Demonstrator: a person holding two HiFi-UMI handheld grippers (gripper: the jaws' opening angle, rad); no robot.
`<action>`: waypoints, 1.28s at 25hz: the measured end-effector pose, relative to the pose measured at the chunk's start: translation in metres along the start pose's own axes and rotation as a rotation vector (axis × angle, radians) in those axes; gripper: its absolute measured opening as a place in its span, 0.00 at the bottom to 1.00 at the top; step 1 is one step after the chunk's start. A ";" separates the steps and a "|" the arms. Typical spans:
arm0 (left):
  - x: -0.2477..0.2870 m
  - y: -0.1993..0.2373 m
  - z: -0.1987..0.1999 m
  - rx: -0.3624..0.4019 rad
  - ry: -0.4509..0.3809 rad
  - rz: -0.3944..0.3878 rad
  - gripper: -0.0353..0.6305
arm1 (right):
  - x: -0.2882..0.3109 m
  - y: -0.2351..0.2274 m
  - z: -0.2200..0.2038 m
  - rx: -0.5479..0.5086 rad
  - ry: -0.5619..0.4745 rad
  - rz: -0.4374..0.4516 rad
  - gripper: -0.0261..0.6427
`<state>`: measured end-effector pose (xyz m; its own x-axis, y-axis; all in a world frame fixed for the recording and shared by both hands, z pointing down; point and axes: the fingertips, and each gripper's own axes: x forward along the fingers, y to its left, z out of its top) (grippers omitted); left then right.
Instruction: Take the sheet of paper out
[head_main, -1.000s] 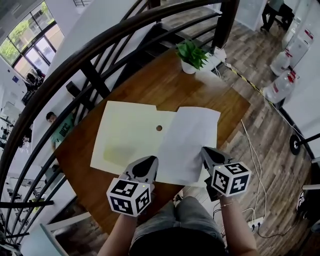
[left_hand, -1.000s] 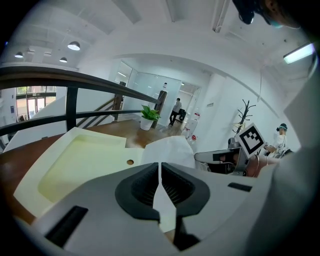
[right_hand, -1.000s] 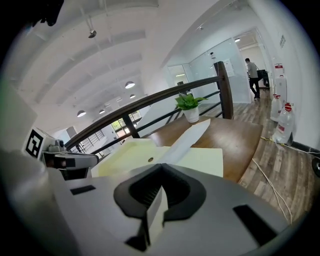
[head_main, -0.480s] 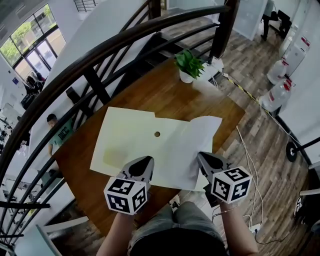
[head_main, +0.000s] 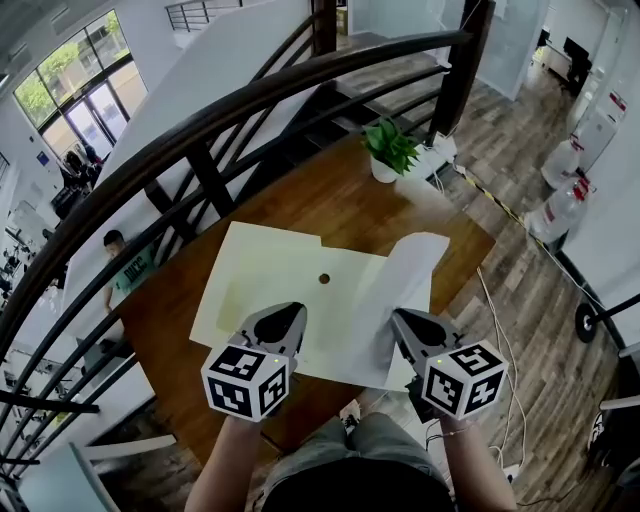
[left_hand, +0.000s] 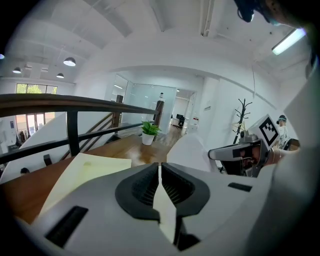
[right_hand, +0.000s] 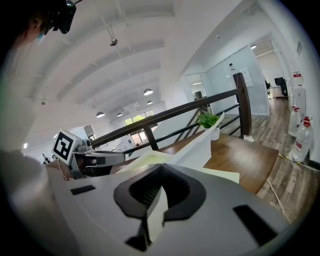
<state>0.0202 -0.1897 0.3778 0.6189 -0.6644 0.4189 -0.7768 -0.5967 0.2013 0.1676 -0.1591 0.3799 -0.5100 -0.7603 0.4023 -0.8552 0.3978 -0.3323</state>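
A pale yellow folder (head_main: 270, 280) lies open on the round wooden table (head_main: 310, 190). My left gripper (head_main: 285, 318) is shut on the folder's near edge, and a pale yellow strip shows between its jaws (left_hand: 159, 172). My right gripper (head_main: 405, 325) is shut on the near edge of the white sheet of paper (head_main: 385, 295). The sheet arches up off the folder's right half, with its far corner raised. In the right gripper view the sheet (right_hand: 197, 145) runs forward from the closed jaws (right_hand: 159, 192), and the left gripper (right_hand: 100, 159) is at the left.
A potted green plant (head_main: 390, 150) stands at the table's far edge. A dark curved railing (head_main: 200, 110) runs behind the table. Water bottles (head_main: 560, 205) and cables lie on the floor at the right. The person's knees are below the table's near edge.
Both grippers have risen, still shut. The white sheet has lifted from lying flat on the folder and now bows upward on the right. The folder's near edge is raised slightly.
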 end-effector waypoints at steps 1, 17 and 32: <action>-0.001 0.001 0.005 0.007 -0.006 0.003 0.10 | 0.000 0.002 0.003 -0.003 -0.007 0.006 0.08; -0.026 0.014 0.074 0.071 -0.154 0.009 0.10 | 0.012 0.050 0.058 -0.065 -0.135 0.095 0.08; -0.035 -0.004 0.063 0.005 -0.158 0.011 0.10 | 0.010 0.070 0.078 -0.092 -0.203 0.163 0.08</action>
<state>0.0086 -0.1924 0.3060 0.6211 -0.7335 0.2761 -0.7834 -0.5908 0.1927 0.1099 -0.1783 0.2941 -0.6208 -0.7659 0.1673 -0.7727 0.5616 -0.2959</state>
